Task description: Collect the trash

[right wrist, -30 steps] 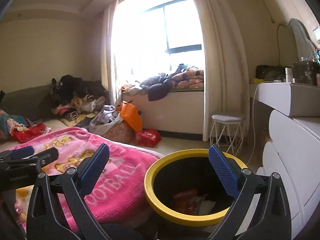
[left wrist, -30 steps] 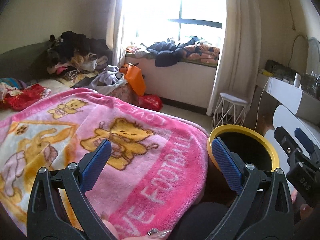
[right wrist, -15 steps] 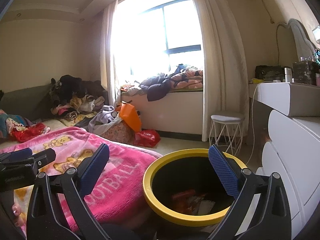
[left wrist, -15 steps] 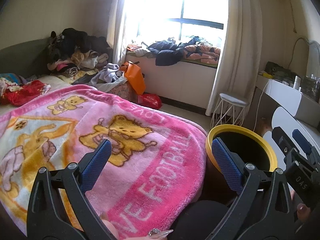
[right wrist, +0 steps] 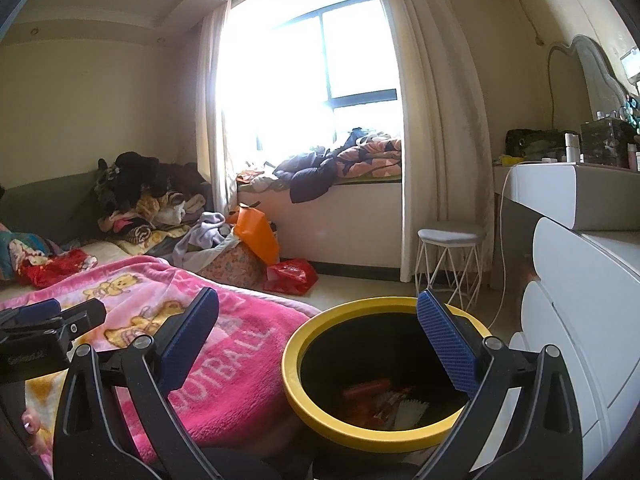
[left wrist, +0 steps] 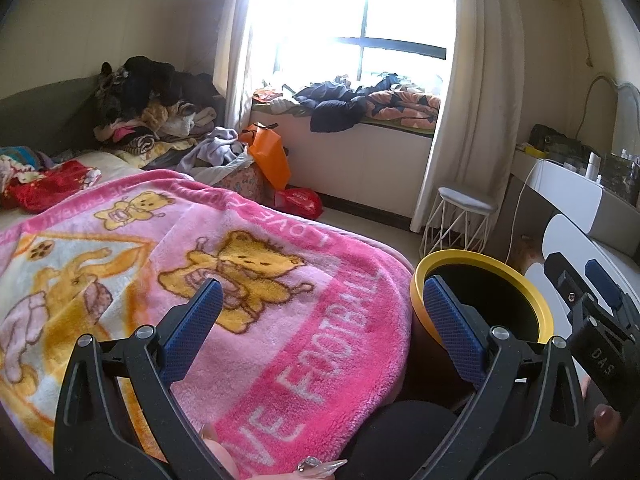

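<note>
— Bedroom all around us, with a bright window (right wrist: 304, 80), a bed under a big pink blanket (left wrist: 224, 280), and a heap of clothes (right wrist: 152, 196) at the far end. Where are we with the trash?

— We think some is done. Look in the yellow-rimmed bin (right wrist: 304, 384) beside the bed. Down at the bottom lie some wrappers (right wrist: 384, 400), red and white ones.

— So what is left?

— We can't see any loose trash on the blanket near us. An orange bag (right wrist: 256, 236) and a red bag (right wrist: 290, 276) sit on the floor by the window seat. They may be trash, but we can't tell from here.

— Are we holding anything?

— No. Our left gripper (left wrist: 320, 312) hangs over the blanket, fingers spread wide with nothing between them. Our right gripper (right wrist: 316, 332) is over the bin, spread wide too, with nothing in it.

— Then we need to go look for more.
</note>
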Action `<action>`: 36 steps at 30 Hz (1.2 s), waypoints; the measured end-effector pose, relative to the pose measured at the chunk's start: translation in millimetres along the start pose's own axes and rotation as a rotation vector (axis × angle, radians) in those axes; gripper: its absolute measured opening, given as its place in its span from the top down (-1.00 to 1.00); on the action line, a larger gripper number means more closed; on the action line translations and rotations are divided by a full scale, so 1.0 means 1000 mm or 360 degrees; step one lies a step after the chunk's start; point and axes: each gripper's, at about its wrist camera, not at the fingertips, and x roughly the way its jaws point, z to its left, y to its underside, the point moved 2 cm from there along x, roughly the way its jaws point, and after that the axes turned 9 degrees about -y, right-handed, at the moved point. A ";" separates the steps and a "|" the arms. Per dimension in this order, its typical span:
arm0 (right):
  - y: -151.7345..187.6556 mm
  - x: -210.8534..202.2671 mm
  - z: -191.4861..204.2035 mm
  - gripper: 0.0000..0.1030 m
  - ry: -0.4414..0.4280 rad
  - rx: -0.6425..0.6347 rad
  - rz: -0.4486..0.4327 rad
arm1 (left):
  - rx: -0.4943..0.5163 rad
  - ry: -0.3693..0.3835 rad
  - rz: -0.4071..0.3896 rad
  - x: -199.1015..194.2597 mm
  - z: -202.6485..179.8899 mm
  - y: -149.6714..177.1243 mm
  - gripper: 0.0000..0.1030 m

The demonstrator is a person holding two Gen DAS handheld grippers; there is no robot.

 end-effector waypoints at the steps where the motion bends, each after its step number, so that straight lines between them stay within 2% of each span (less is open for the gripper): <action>1: 0.000 0.000 0.000 -0.87 0.0004 0.0000 0.0000 | 0.0000 0.0000 0.0001 0.000 0.000 0.000 -0.79; 36: 0.000 -0.001 0.000 -0.87 0.0014 0.0009 0.0002 | -0.0015 0.0008 0.0025 0.000 -0.003 0.002 -0.79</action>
